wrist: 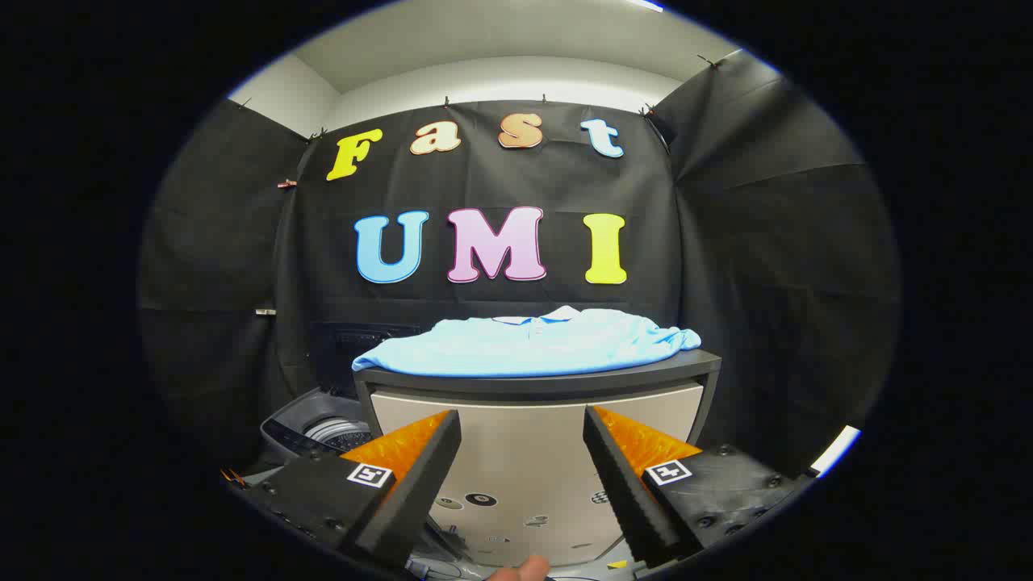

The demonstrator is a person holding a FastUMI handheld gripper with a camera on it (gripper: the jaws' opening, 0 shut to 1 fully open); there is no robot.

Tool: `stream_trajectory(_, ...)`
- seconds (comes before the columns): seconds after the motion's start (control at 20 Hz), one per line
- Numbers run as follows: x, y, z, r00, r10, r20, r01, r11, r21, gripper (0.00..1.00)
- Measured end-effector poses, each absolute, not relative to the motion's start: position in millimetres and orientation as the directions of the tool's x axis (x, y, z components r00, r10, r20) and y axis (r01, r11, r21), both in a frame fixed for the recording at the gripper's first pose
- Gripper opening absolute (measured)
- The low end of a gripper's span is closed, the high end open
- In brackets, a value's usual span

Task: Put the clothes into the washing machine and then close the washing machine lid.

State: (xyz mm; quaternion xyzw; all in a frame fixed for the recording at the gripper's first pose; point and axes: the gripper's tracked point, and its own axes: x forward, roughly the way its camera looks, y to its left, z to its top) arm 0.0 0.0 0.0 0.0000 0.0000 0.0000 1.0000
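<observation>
A light blue shirt [529,343] lies spread flat on top of a dark-edged cabinet [541,386] straight ahead, well beyond the fingers. The washing machine [319,432] sits low to the left of the cabinet, its top open and the drum partly visible behind the left finger. My gripper [522,432] is open, its two fingers spread wide with nothing between them, held below the level of the shirt in front of the cabinet's pale front panel.
Black cloth walls close the booth behind and on both sides. The cabinet's beige front panel [533,476] faces me between the fingers. A fingertip of a person's hand [520,571] shows at the bottom between the fingers.
</observation>
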Motion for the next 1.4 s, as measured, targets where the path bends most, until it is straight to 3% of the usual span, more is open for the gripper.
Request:
stream_trajectory(1.0,6,-1,12,1.0,0.008,0.008,-0.008,1.0,0.009,0.98)
stream_trajectory(1.4,66,-9,62,0.998,-0.052,-0.027,0.051,0.998,-0.031,0.98)
